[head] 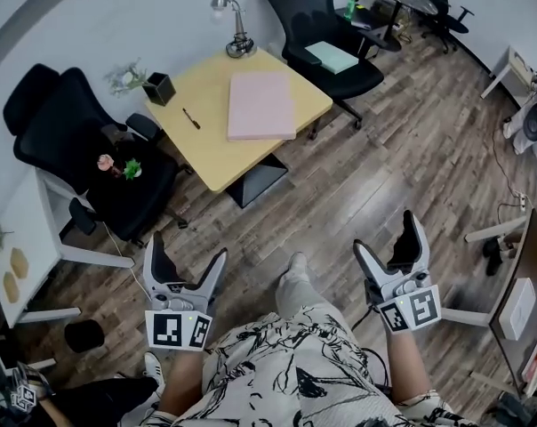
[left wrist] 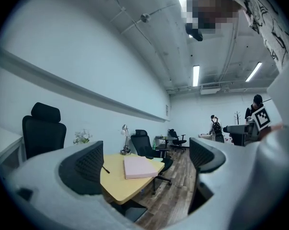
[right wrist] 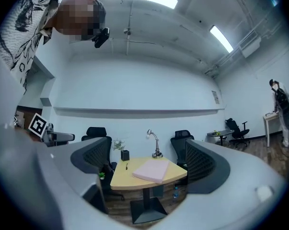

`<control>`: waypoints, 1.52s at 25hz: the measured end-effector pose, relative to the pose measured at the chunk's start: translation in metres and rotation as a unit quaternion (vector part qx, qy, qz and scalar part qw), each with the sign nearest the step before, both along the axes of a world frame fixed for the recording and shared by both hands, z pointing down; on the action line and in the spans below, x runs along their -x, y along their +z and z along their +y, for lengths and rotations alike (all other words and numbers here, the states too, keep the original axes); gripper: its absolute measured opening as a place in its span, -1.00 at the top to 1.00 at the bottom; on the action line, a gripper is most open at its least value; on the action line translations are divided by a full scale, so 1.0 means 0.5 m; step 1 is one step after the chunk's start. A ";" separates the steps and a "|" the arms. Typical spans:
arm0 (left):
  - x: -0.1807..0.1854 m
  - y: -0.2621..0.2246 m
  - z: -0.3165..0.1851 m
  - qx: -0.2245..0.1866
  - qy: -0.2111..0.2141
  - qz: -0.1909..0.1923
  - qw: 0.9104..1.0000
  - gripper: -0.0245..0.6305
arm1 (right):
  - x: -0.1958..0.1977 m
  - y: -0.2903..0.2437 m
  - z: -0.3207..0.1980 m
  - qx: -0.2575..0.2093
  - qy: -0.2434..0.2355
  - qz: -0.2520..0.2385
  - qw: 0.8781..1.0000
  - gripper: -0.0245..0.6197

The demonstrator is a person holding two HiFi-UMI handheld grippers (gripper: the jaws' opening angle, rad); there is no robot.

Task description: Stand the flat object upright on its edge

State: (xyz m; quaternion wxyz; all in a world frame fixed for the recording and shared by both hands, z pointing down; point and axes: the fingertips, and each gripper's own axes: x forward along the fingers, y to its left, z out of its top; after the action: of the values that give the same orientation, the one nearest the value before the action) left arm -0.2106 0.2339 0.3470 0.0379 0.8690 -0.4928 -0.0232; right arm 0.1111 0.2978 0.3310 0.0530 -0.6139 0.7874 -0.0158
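A flat pink slab (head: 261, 105) lies on a small yellow table (head: 208, 145); it also shows as the pink slab (left wrist: 139, 167) in the left gripper view and the pink slab (right wrist: 153, 170) in the right gripper view. My left gripper (head: 187, 272) and right gripper (head: 391, 249) hover open and empty over the wooden floor, well short of the table. In the left gripper view the left gripper (left wrist: 144, 166) frames the table; in the right gripper view the right gripper (right wrist: 149, 166) does the same.
On the table stand a desk lamp (head: 235, 27), a black cup (head: 160, 88) and a pen (head: 191, 118). Black office chairs (head: 68, 127) flank it, one chair (head: 326, 34) at the far side. A white desk (head: 24, 238) is at left. A person (left wrist: 214, 128) stands far off.
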 end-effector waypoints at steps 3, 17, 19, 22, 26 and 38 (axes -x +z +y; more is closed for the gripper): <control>-0.024 -0.013 -0.059 -0.003 -0.012 -0.001 1.000 -0.76 | -0.026 -0.009 -0.074 0.000 -0.010 -0.004 1.000 -0.63; -0.160 -0.017 -0.291 0.007 -0.052 -0.011 0.999 -0.76 | -0.172 -0.006 -0.350 0.013 -0.042 -0.011 0.999 -0.63; -0.184 -0.013 -0.325 0.008 -0.053 -0.012 0.998 -0.76 | -0.195 -0.001 -0.385 0.016 -0.044 -0.013 0.999 -0.63; -0.218 -0.011 -0.367 0.008 -0.058 -0.007 0.998 -0.76 | -0.223 0.004 -0.429 0.017 -0.051 -0.013 0.998 -0.63; -0.256 -0.010 -0.399 0.010 -0.060 -0.008 0.998 -0.76 | -0.243 0.013 -0.483 0.021 -0.061 -0.009 0.998 -0.63; -0.209 0.037 -0.552 0.040 -0.082 -0.013 0.996 -0.76 | -0.205 0.068 -0.665 0.055 -0.081 -0.019 0.995 -0.63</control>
State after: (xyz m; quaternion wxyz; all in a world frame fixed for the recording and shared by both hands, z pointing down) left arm -0.1061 -0.0422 0.3657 0.0638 0.8240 -0.5630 0.0046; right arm 0.2137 -0.0348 0.3649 0.0328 -0.5495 0.8315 -0.0745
